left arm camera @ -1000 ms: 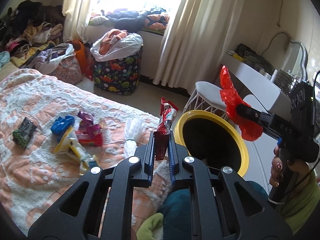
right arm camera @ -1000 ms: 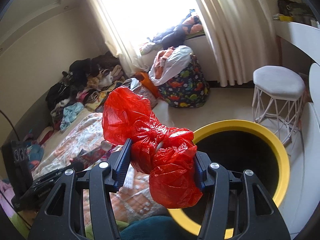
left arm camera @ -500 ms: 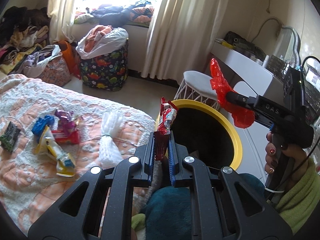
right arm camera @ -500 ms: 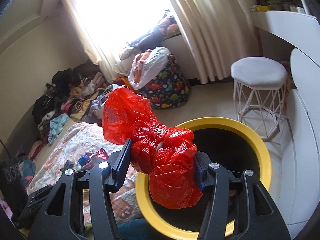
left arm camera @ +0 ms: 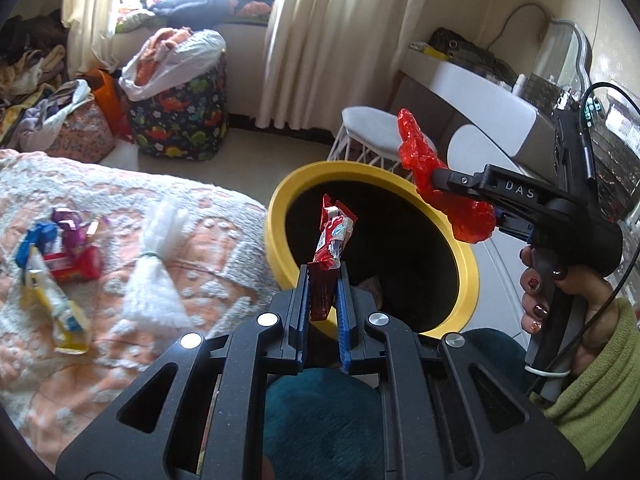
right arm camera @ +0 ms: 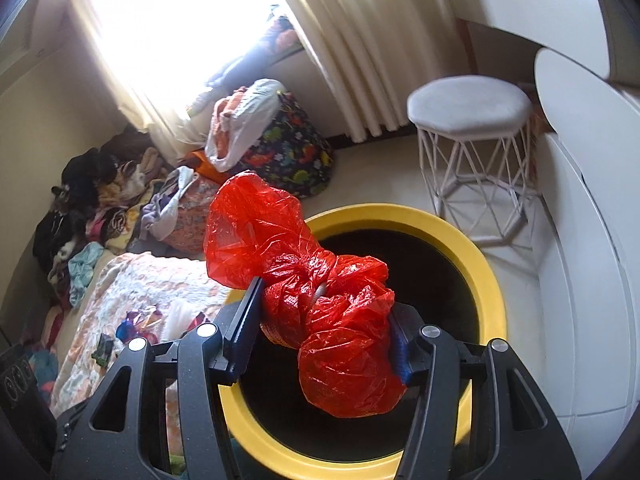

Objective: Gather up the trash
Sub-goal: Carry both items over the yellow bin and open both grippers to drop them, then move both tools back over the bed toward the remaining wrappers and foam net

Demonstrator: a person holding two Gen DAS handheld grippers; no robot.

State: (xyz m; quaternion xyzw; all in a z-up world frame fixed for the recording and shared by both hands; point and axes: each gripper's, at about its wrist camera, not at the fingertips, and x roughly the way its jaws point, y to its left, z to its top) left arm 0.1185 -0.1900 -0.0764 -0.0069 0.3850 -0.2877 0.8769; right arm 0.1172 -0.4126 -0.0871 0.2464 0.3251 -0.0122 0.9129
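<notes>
My left gripper (left arm camera: 323,276) is shut on a red snack wrapper (left arm camera: 332,236), which stands up from its jaws over the near-left rim of a yellow-rimmed bin (left arm camera: 276,236) with a black inside. My right gripper (right arm camera: 324,304) is shut on a crumpled red plastic bag (right arm camera: 280,232). It holds the bag above the mouth of the bin (right arm camera: 480,264). The left wrist view shows that gripper (left arm camera: 440,188) with the red bag (left arm camera: 420,160) over the bin's far-right rim, held by a hand (left arm camera: 552,300) in a green sleeve.
On the bed left of the bin lie several wrappers (left arm camera: 68,248) and a tied white plastic bundle (left arm camera: 156,268). A white wire stool (right arm camera: 468,108) and a white desk (left arm camera: 480,96) stand behind the bin. A dinosaur-print basket (left arm camera: 180,120) and heaps of clothes line the window wall.
Both grippers have come down and moved in over the bin, which now looks larger and closer. The wrapper and the red bag are still gripped as before.
</notes>
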